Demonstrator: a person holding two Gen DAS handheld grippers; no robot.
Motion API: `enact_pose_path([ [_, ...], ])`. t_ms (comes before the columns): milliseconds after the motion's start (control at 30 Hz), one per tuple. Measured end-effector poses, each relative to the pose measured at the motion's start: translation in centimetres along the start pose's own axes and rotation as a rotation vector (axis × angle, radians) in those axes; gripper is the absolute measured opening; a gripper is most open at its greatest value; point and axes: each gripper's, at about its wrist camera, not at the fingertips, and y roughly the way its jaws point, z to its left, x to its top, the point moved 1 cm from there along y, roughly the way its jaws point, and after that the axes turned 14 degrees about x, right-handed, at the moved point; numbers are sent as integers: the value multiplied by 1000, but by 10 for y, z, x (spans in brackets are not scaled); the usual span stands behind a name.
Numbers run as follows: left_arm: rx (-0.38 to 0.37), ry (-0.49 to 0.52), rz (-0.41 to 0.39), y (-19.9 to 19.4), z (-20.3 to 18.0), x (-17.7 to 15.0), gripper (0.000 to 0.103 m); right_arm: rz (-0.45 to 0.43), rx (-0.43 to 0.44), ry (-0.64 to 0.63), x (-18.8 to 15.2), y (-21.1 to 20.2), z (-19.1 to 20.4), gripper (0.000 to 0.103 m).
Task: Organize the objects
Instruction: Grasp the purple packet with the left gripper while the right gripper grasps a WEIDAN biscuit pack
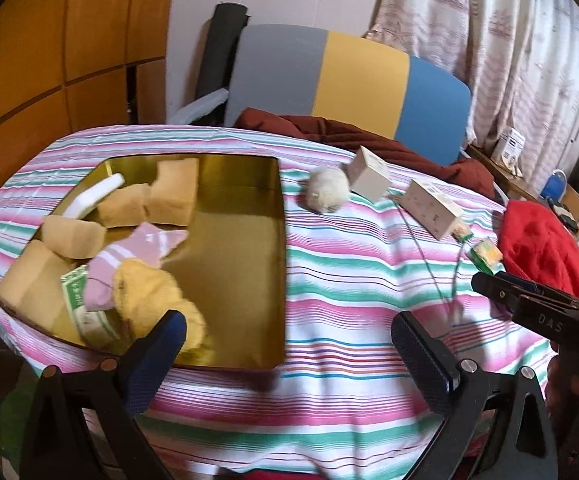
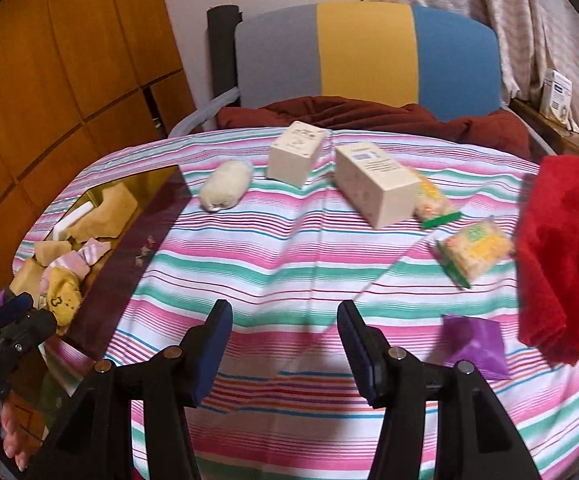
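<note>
Glossy gold tray (image 1: 245, 216) holds soft rolls; both grippers (image 1: 289, 344) (image 2: 285, 328) gape, empty.

Hidden and cut-off parts

Right of the jaws, the red cloth (image 2: 569, 256) runs off-frame; left, the tin's (image 2: 101, 280) contents are half-hidden behind its wall.

a home: curtains (image 1: 489, 40), wooden wardrobe (image 1: 49, 60) (striped tablecloth (image 2: 289, 272) too).

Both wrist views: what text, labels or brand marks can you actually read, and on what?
"D A S": on the right gripper's black body, left wrist view.
"Robot.AI", start cut off: on the left gripper's body, right wrist view.
Two cream boxes: printing too small to read.
Snack packets: print blurred.
Green-white packet in the tin: unreadable.
</note>
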Motion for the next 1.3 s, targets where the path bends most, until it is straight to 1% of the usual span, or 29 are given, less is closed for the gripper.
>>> enact_pose_path([
  [100,-19,33,1,-1,-17,0,103,-4,-32,-10,0,-9,-12,55],
  [233,-25,78,1,-1,-36,-3,103,-2,-92,-30,7,-20,-33,55],
  [367,-43,103,27,3,-52,-4,103,-1,-169,-58,19,-32,-62,55],
  [533,-85,131,47,5,-78,-3,103,-73,-262,-70,38,-52,-109,56],
  [600,-116,154,58,7,-95,0,103,-104,-316,-41,41,-60,-132,56],
  [667,-140,176,72,11,-112,3,103,-130,-338,4,39,-64,-150,56],
  [733,-166,205,94,16,-133,6,103,-145,-325,68,32,-66,-165,57],
  [767,-179,214,103,18,-144,7,103,-112,-312,108,31,-63,-173,57],
  [833,-211,229,111,20,-166,10,103,-125,-321,142,31,-66,-181,57],
  [867,-244,244,122,22,-182,12,103,-130,-319,147,32,-67,-182,57],
  [933,-288,266,118,25,-205,15,103,-134,-312,153,33,-69,-183,56],
  [1000,-348,338,105,27,-238,18,103,-133,-348,138,34,-70,-180,56],
  [1067,-354,397,117,34,-266,18,103,-138,-390,113,35,-72,-179,56],
  [1133,-386,440,138,42,-289,14,103,-152,-415,111,36,-76,-183,56],
  [1267,-417,460,184,60,-313,6,102,-164,-445,174,34,-84,-195,56],
  [1300,-411,462,196,65,-318,5,99,-164,-460,181,34,-85,-197,57],
])
